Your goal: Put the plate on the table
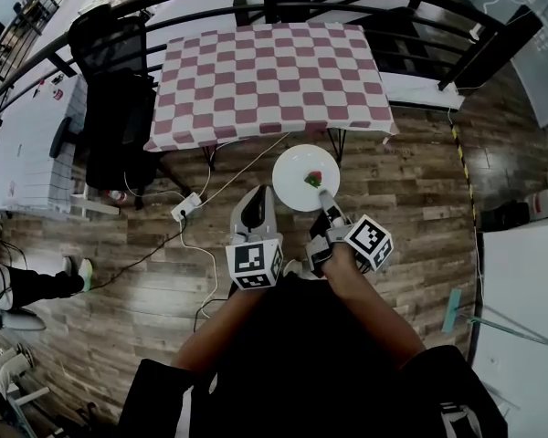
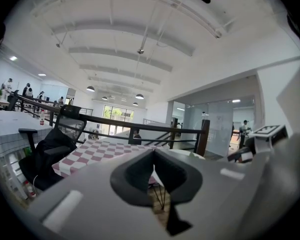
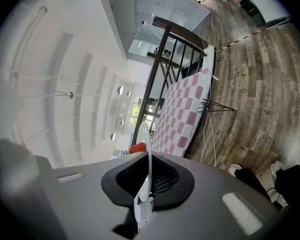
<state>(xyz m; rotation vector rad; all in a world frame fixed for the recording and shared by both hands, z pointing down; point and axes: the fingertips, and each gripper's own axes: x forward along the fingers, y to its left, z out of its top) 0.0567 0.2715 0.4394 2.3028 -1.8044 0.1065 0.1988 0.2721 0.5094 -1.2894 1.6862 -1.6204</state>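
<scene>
Holding: right gripper (image 1: pixel 326 199) clamped on plate (image 1: pixel 297 176) rim
left gripper (image 1: pixel 255 206): jaws together, empty
table (image 1: pixel 269 80): checkered cloth, plate not on it

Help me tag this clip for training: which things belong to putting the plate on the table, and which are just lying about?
Job: plate, its rim clamped in the right gripper; red food piece on it; checkered table.
Lying about: black chair, power strip on floor, white desk; left gripper, shut, empty.
</scene>
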